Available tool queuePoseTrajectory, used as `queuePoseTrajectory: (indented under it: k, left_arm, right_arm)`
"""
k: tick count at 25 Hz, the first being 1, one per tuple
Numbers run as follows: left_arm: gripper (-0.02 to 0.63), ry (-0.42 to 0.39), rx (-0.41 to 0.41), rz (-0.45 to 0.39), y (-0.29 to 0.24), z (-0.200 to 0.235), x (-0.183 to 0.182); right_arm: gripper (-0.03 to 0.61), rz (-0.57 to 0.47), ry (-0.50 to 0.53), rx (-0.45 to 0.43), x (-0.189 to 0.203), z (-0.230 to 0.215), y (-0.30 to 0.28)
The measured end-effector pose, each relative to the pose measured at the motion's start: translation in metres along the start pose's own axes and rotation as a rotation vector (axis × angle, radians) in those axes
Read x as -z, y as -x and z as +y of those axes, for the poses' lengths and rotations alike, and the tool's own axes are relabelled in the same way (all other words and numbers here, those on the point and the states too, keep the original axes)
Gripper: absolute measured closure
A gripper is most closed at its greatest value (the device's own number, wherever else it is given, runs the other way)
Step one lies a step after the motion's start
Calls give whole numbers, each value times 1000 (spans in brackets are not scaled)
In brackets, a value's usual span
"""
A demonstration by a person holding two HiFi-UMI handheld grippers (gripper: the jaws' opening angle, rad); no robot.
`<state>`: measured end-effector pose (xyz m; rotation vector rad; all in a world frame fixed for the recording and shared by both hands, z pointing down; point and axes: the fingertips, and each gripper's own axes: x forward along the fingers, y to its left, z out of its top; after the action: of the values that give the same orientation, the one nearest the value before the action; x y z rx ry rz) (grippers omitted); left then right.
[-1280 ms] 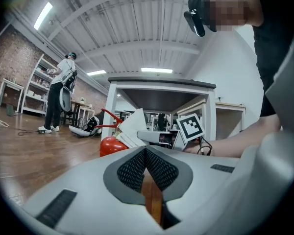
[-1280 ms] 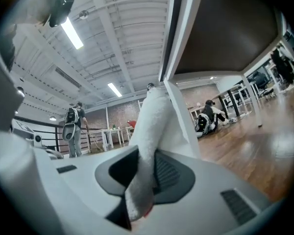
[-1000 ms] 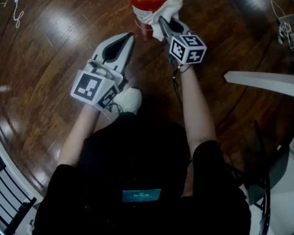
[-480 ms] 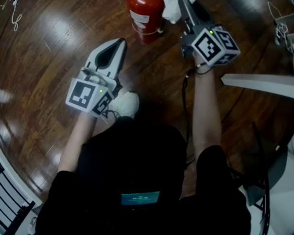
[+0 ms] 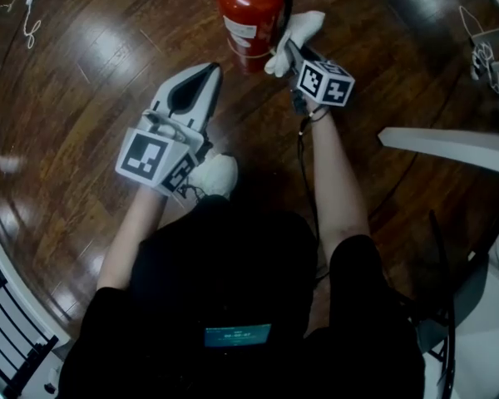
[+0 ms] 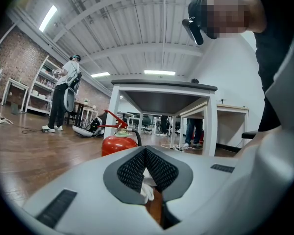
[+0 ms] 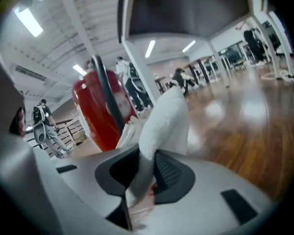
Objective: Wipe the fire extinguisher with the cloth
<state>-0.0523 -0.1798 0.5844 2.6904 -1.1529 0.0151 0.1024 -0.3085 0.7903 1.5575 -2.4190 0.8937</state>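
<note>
Well, in the head view the right gripper (image 5: 289,50) holds a white cloth (image 5: 298,28) at the side of the red fire extinguisher (image 5: 251,11), just beyond its fingertips. Left gripper view: the left gripper (image 6: 145,152) is closed on nothing (fire extinguisher (image 6: 118,144) ahead of the tips). Right gripper view: jaws clamped on the cloth (image 7: 164,124).

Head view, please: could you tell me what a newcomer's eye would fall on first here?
A red fire extinguisher stands at top centre on the dark wooden floor. The right claw grips a white cloth at the extinguisher's right side. The left claw, shut and empty, points toward it from lower left.
</note>
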Motion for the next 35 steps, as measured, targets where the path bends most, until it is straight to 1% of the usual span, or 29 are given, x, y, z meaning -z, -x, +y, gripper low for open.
queuePoseTrajectory:
  k: [1,2,3,4,6,8,10,11,13,16,19,20,22,25,26,27,28,29,30,32,35]
  left_arm:
    - [615,2,2,-2,-1,-1,0]
    - [615,3,4,-3,-2,-3,0]
    - [615,1,4,-3,-1,-3,1]
    - [615,0,2,0,0,-3,1]
    - [615,1,-7,3,3,0,2]
    - [615,4,-16,0,5,2,1]
    - [615,10,-24,-14,5,4,-3]
    - [615,10,-26,-18,5,4,-4]
    - [615,2,-27,-17,5,3,-4]
    - [615,-2,-25,-20,6,0,-5]
    - [615,3,-27,-23,8,-1,-5]
    - [615,4,-28,-22,9,0,-5]
    - [615,8,-31,-21,11,1,-3]
    - [615,16,-35,-21,11,4,-1]
    - [615,17,-35,-20,12,4,0]
    - [615,17,-34,-20,12,5,1]
    - [615,16,-35,-20,14,6,1]
    - [615,16,-39,-21,16,8,0]
    - [615,17,-44,-23,18,11,0]
    - [615,22,-59,-30,20,17,-2]
    - [615,31,-85,-58,22,26,-9]
  right_arm:
    - [491,53,-33,9,22,-7,-6]
    - [491,78,-54,18,33,-12,-8]
    - [491,73,-66,26,33,-15,-6]
    - [489,41,-69,33,25,-15,-1]
    - [489,-87,-59,16,-13,-8,20]
    - [488,-254,-38,-61,-68,20,54]
    - [488,-392,34,-144,-122,64,86]
    - [488,-435,84,-176,-141,86,97]
    - [486,-462,183,-213,-159,123,104]
    - [486,-415,275,-202,-151,146,91]
    - [485,-354,281,-175,-126,149,67]
    - [485,-323,270,-166,-110,147,57]
    - [485,-227,240,-149,-65,136,35]
    - [485,-25,192,-76,16,94,-2]
    - [485,30,179,-50,37,79,-11]
    - [485,65,172,-36,49,69,-16]
    - [485,76,170,-39,53,65,-18]
    - [485,61,169,-59,49,70,-15]
    - [485,22,170,-88,38,81,-8]
    - [484,-95,182,-145,4,113,18]
    - [482,-268,188,-200,-55,166,55]
